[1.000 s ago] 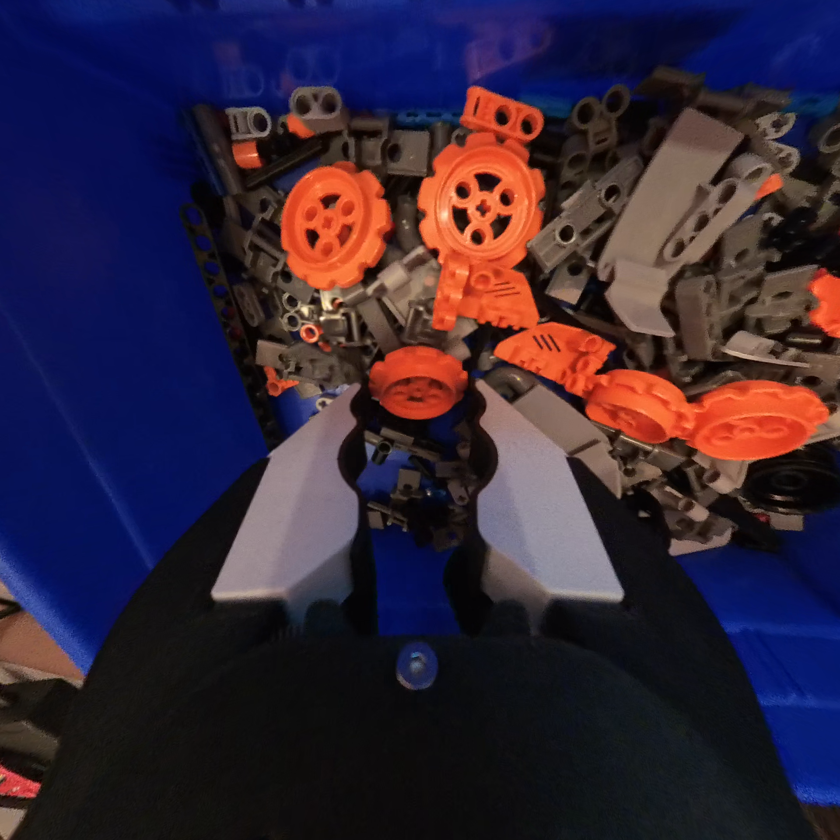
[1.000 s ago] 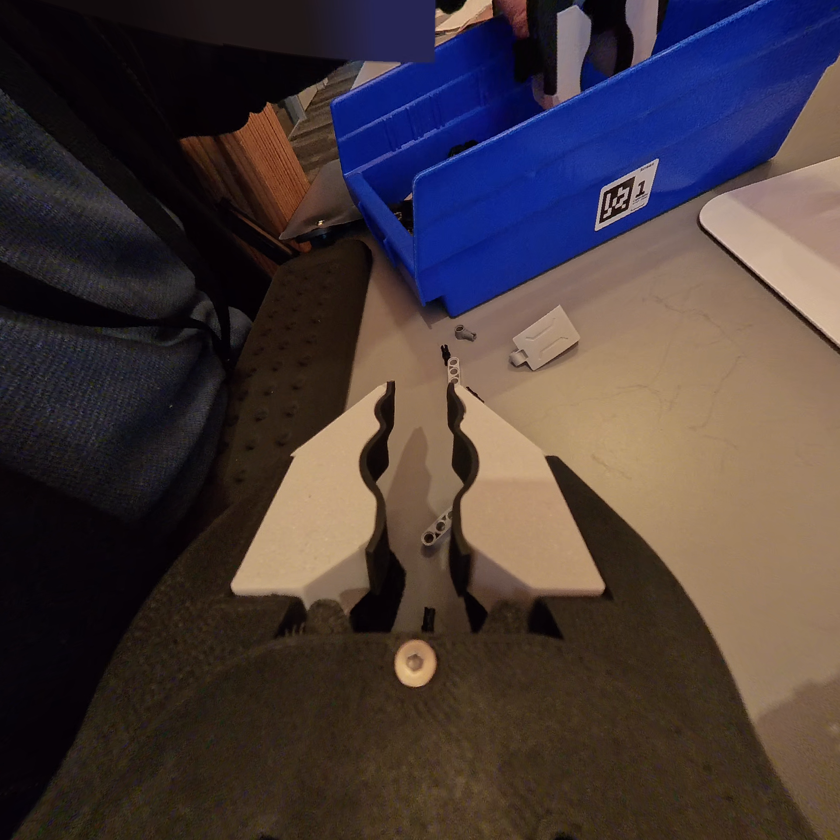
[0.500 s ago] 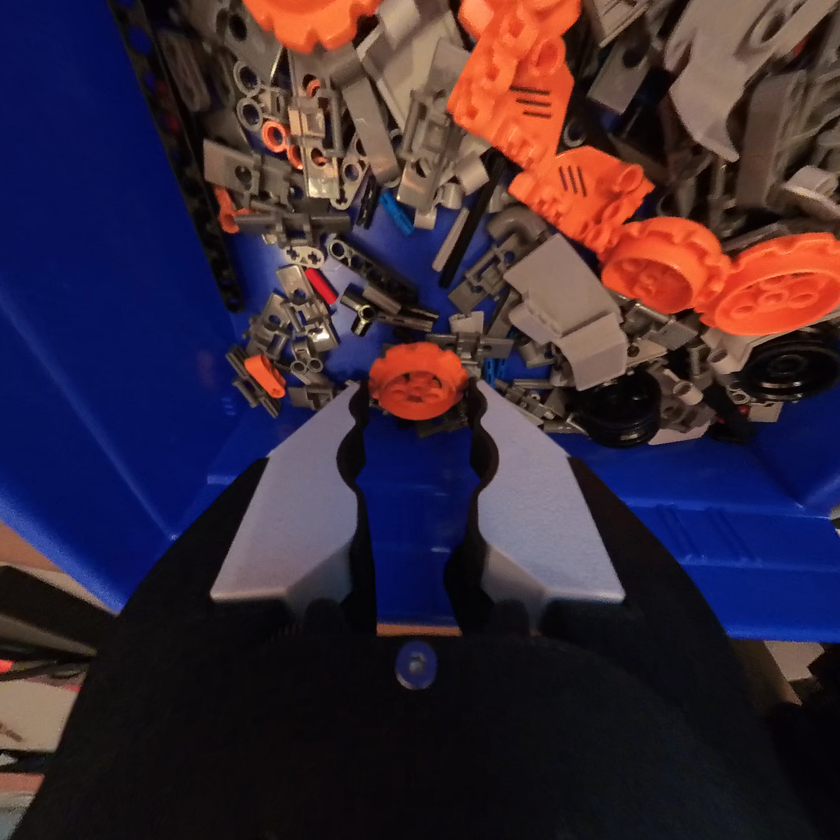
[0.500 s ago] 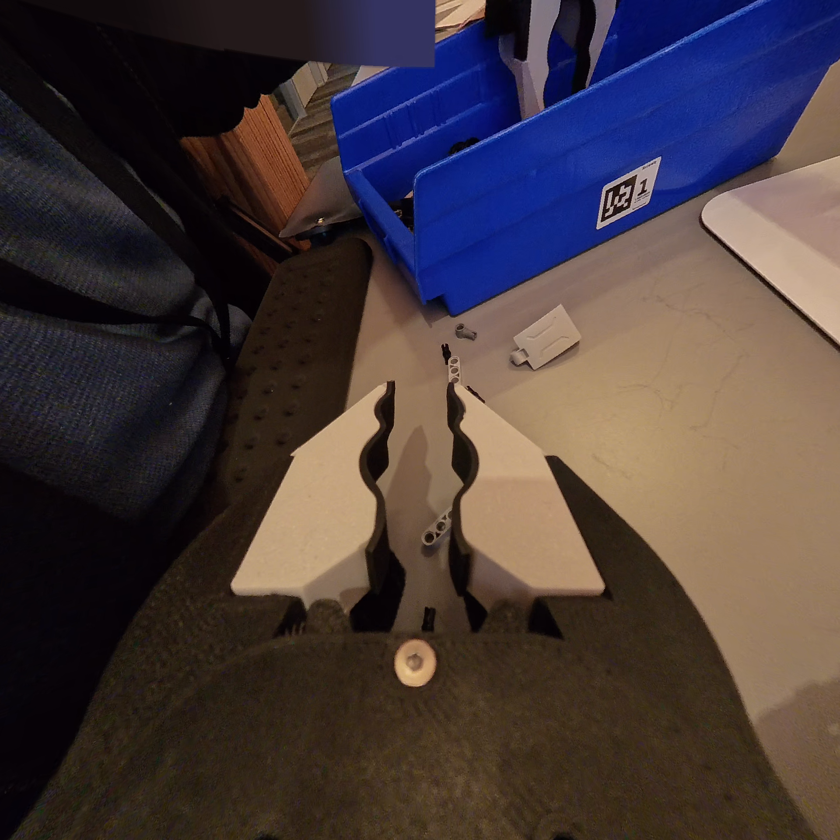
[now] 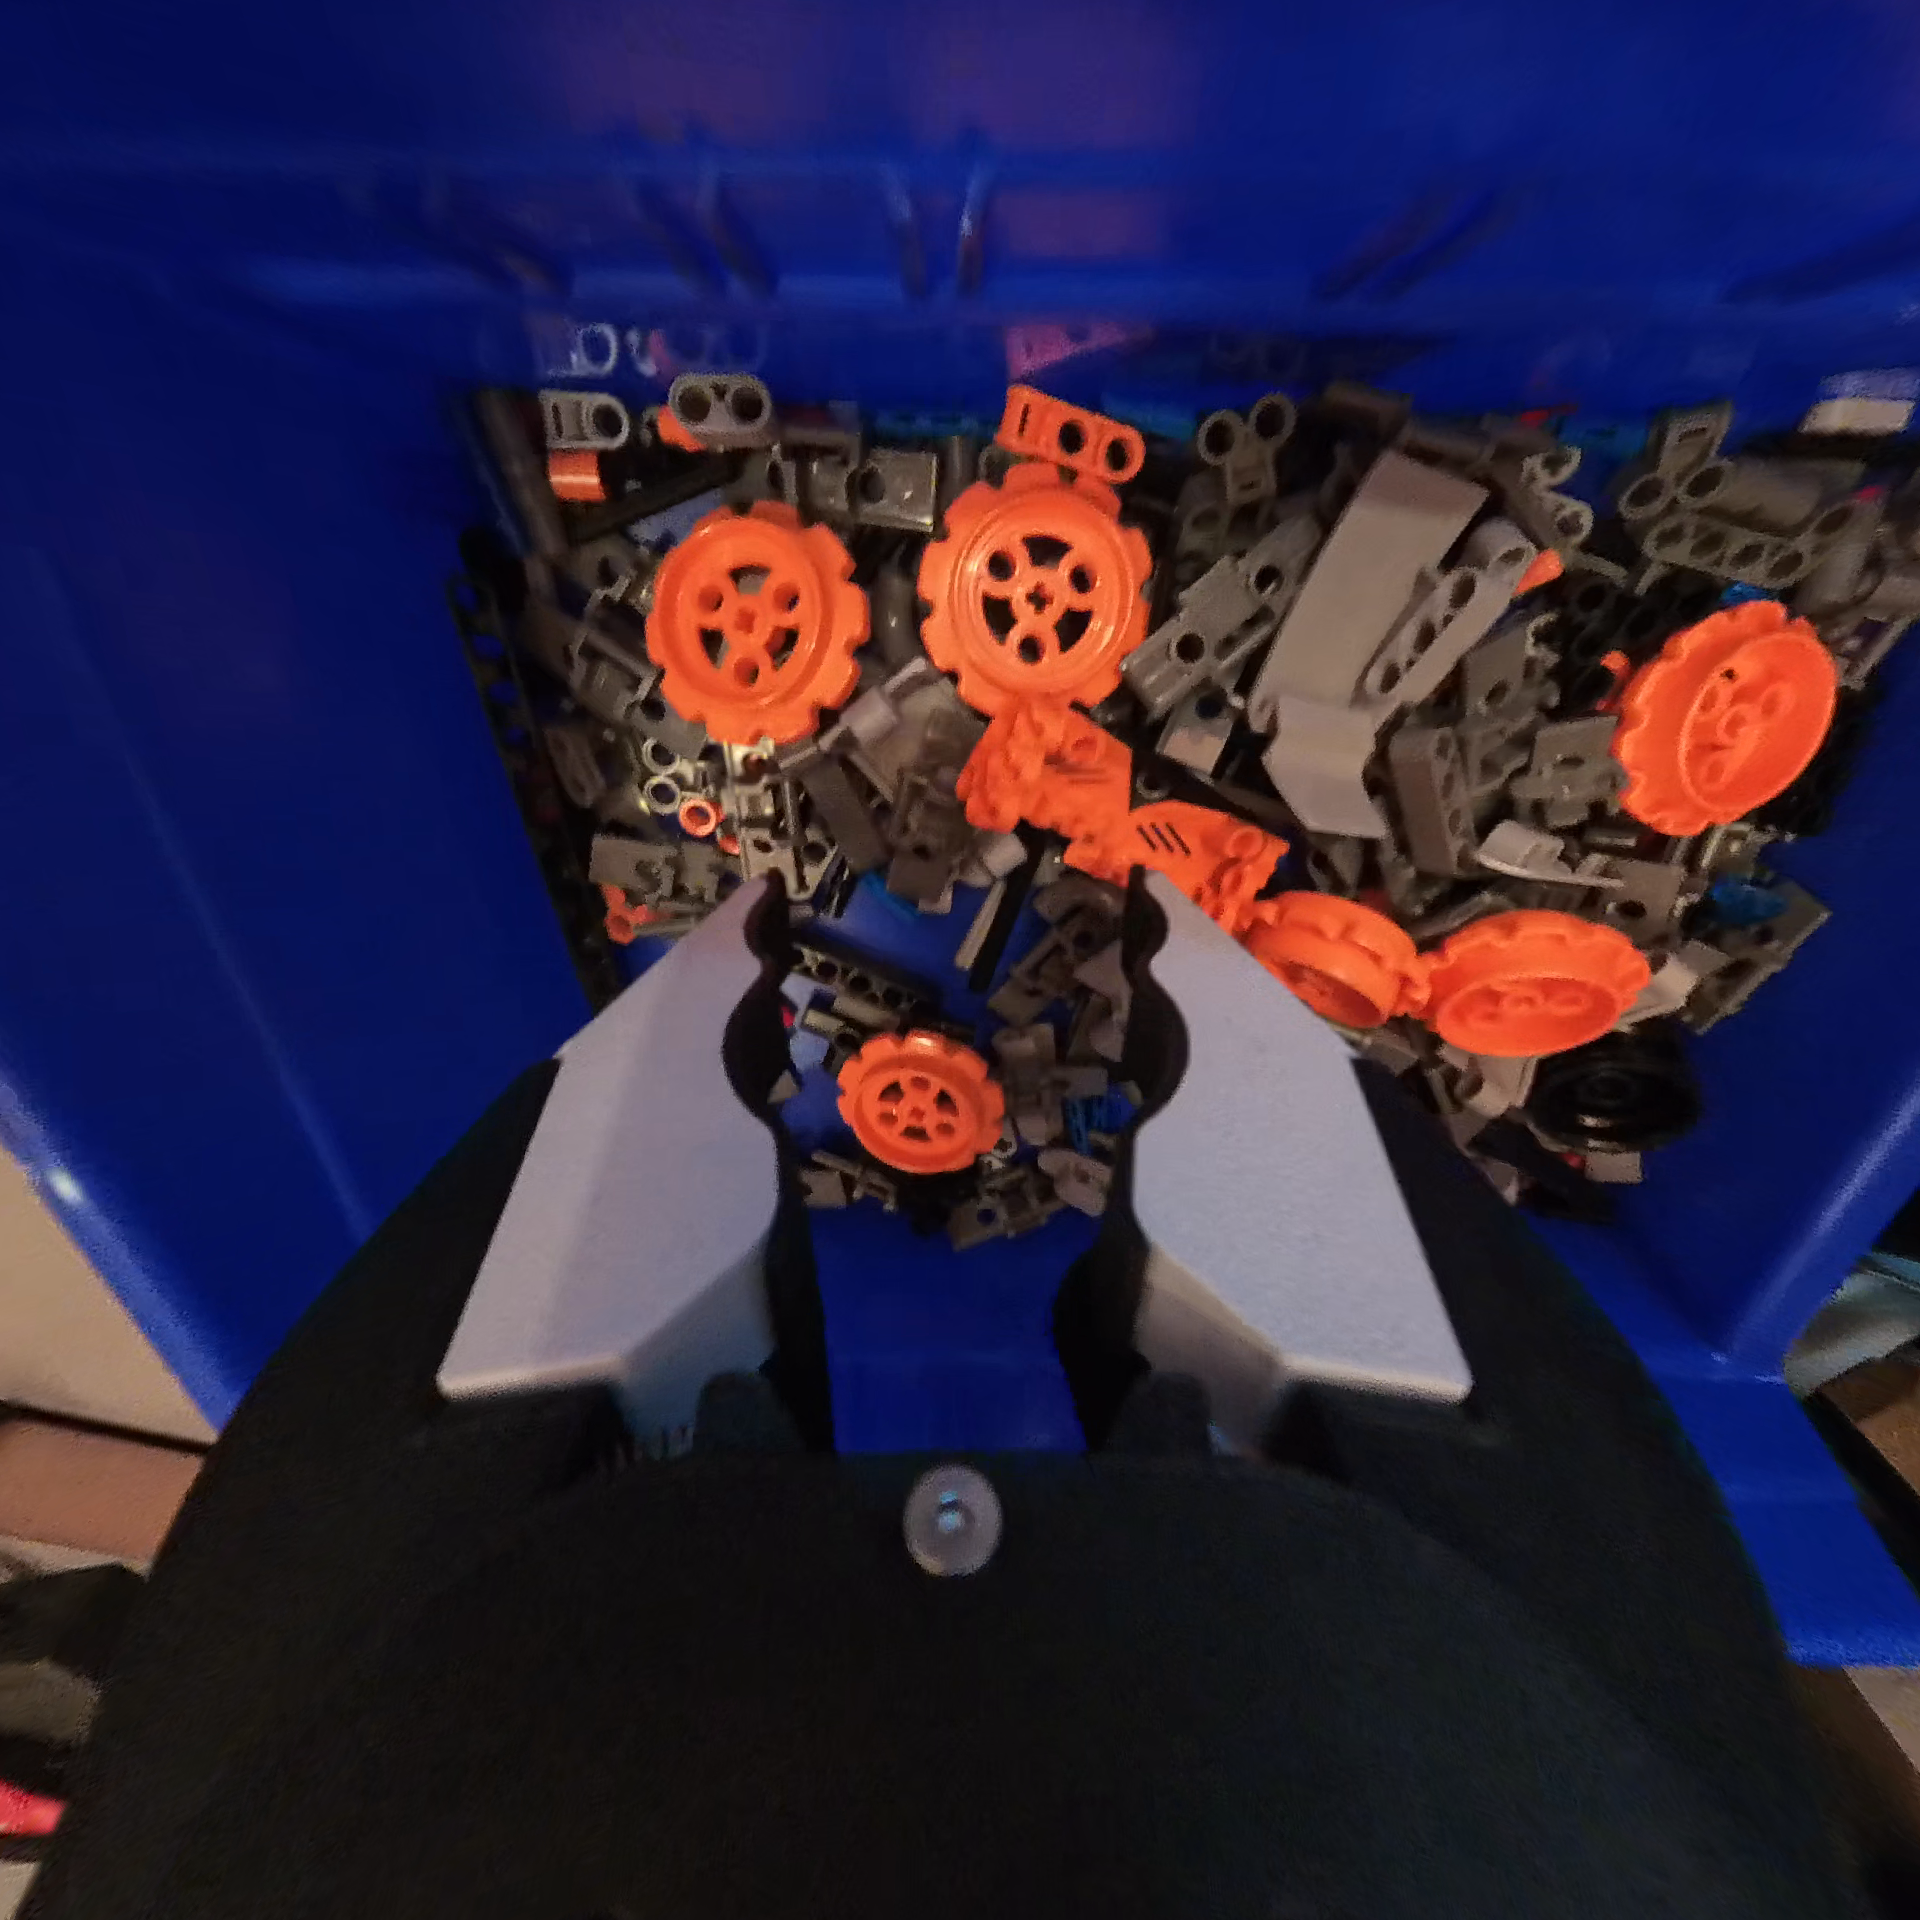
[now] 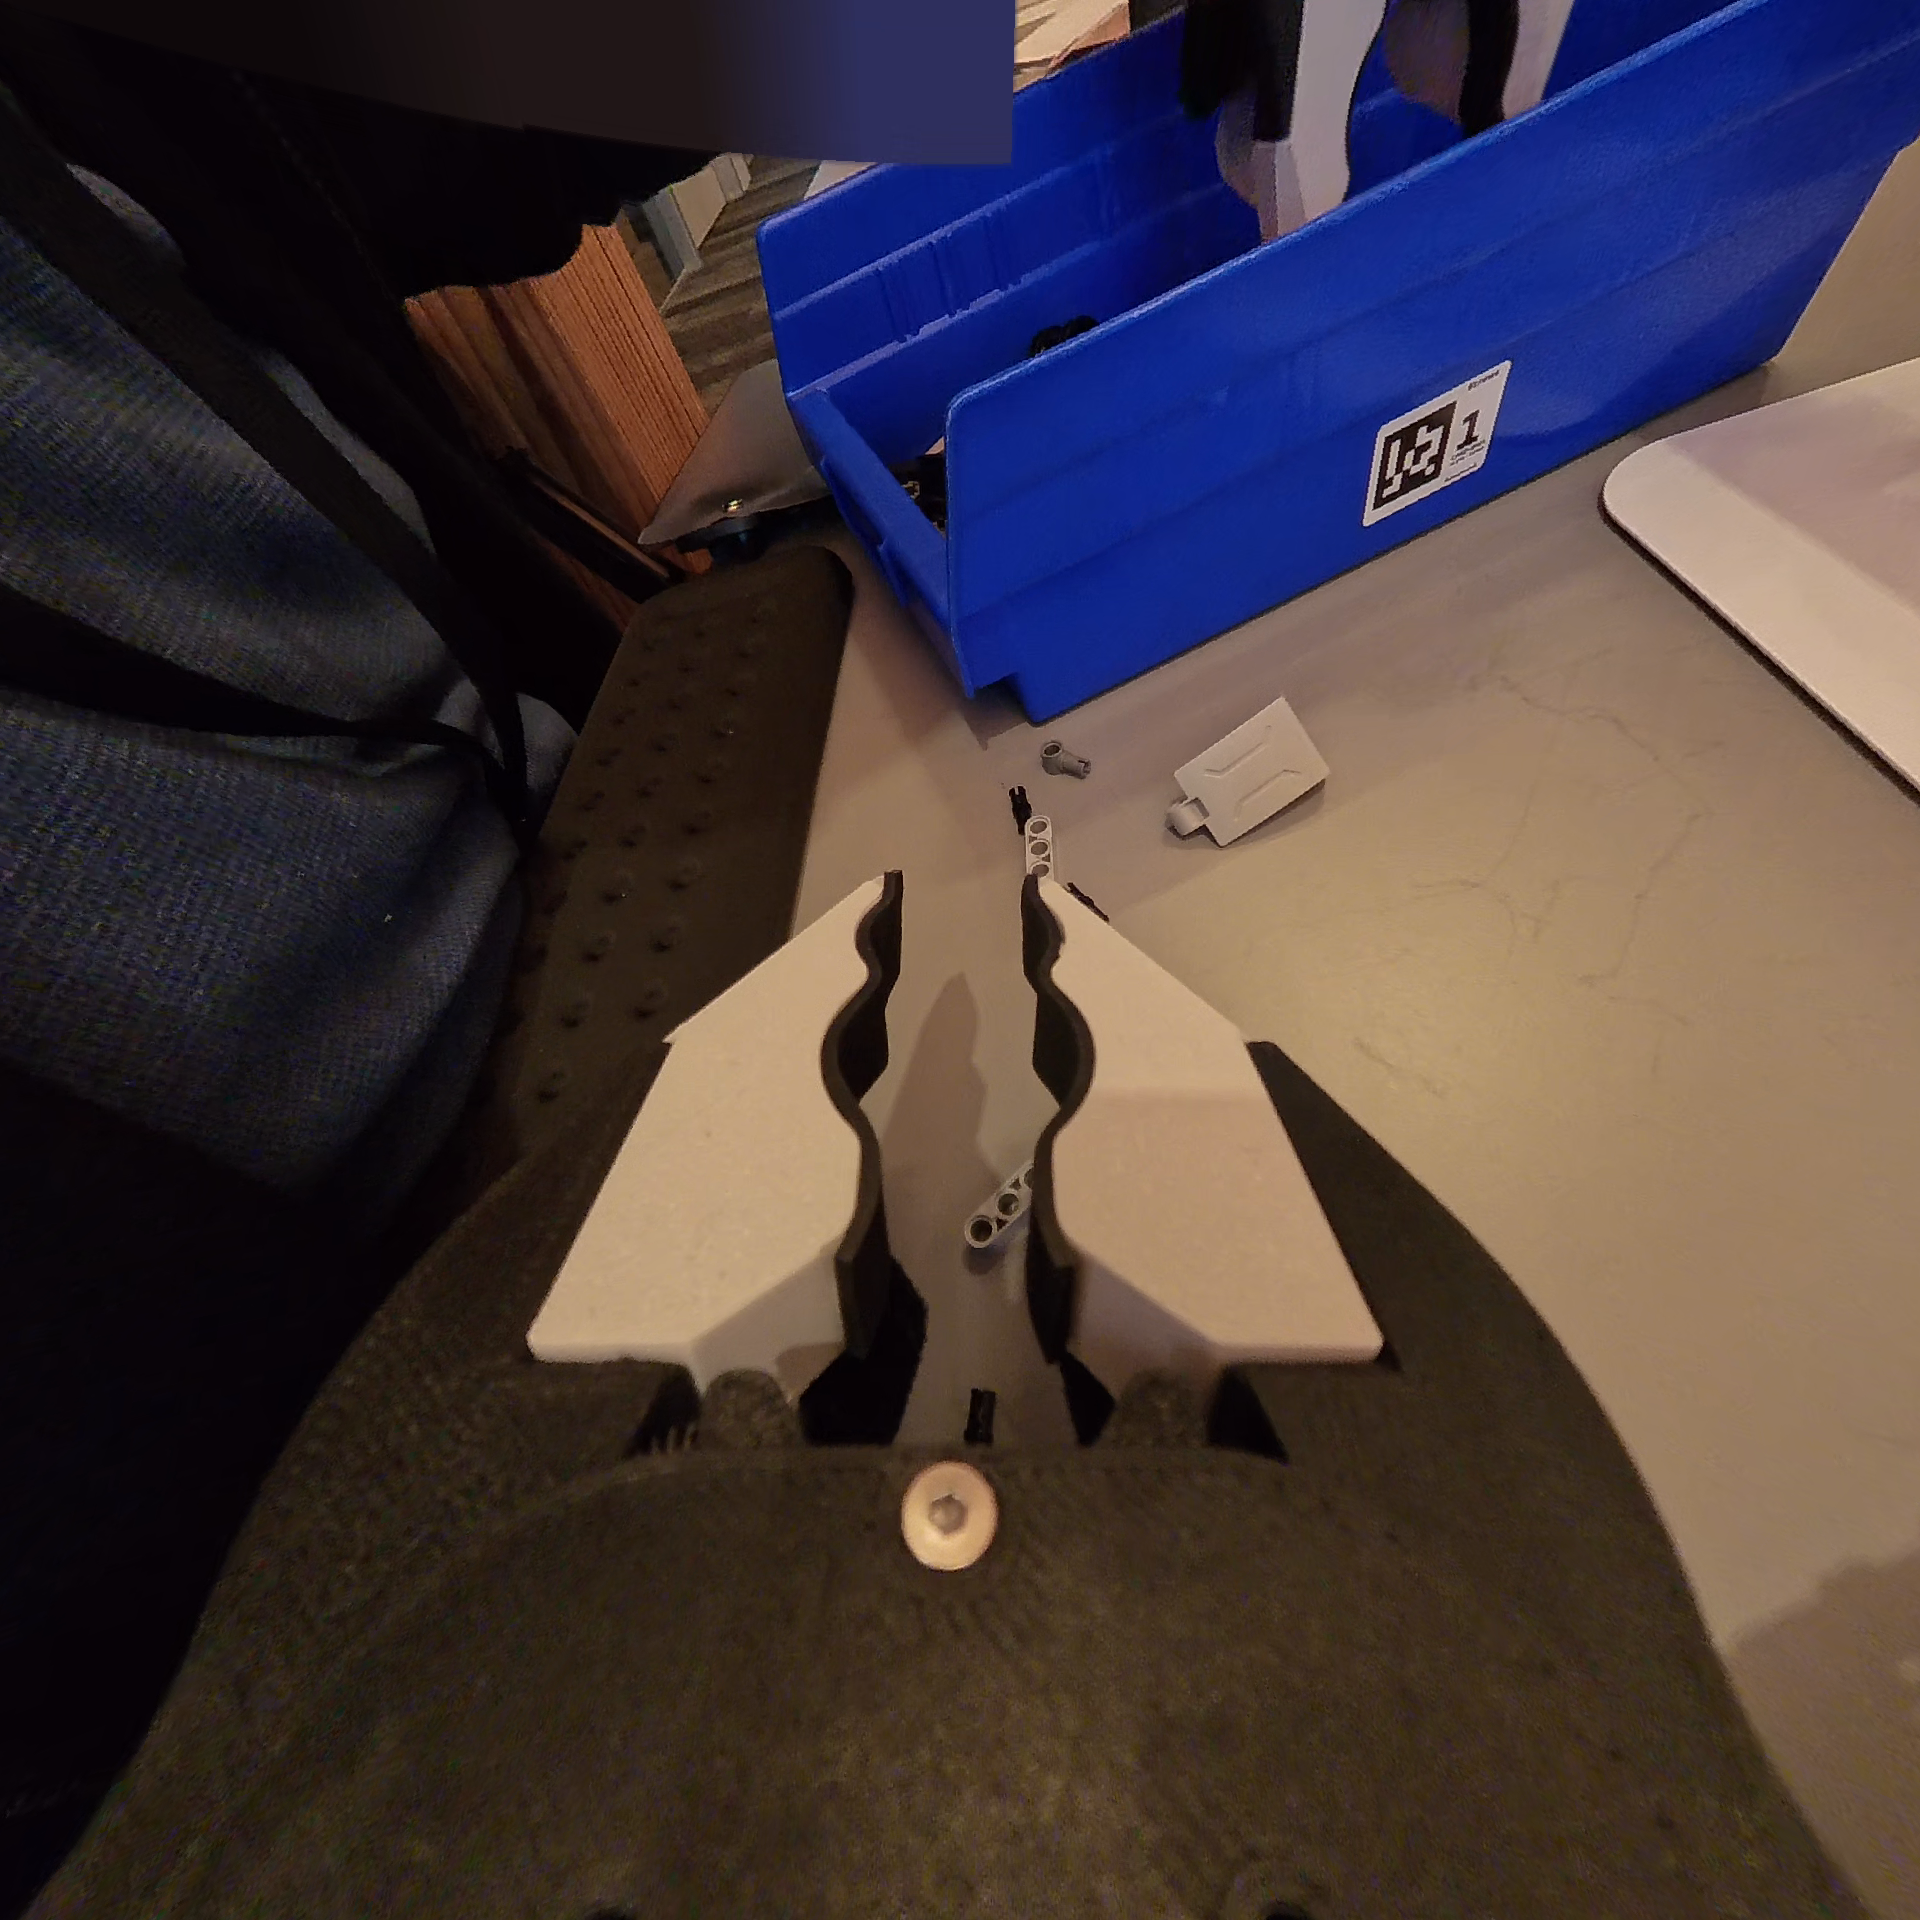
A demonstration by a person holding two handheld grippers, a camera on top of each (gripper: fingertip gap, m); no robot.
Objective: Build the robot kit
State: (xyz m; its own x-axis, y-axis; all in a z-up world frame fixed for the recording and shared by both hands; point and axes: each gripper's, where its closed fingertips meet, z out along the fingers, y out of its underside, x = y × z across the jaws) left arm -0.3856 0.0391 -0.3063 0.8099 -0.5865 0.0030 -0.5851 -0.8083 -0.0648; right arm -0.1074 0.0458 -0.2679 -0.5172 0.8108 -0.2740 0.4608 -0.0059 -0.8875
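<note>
Orange wheel face-up in bin, left tool spread above

Small orange toothed wheel, flat among grey bricks in blue bin; framed between spread fingers of left gripper, untouched.

blue bin on grey table | orange wheels, grey bricks inside | white board beside

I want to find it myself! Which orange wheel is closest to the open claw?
Look in the blue bin, at the near edge of the heap of grey parts. The small orange wheel lies alone, framed between the left gripper's fingers. The other orange wheels lie farther back.
</note>
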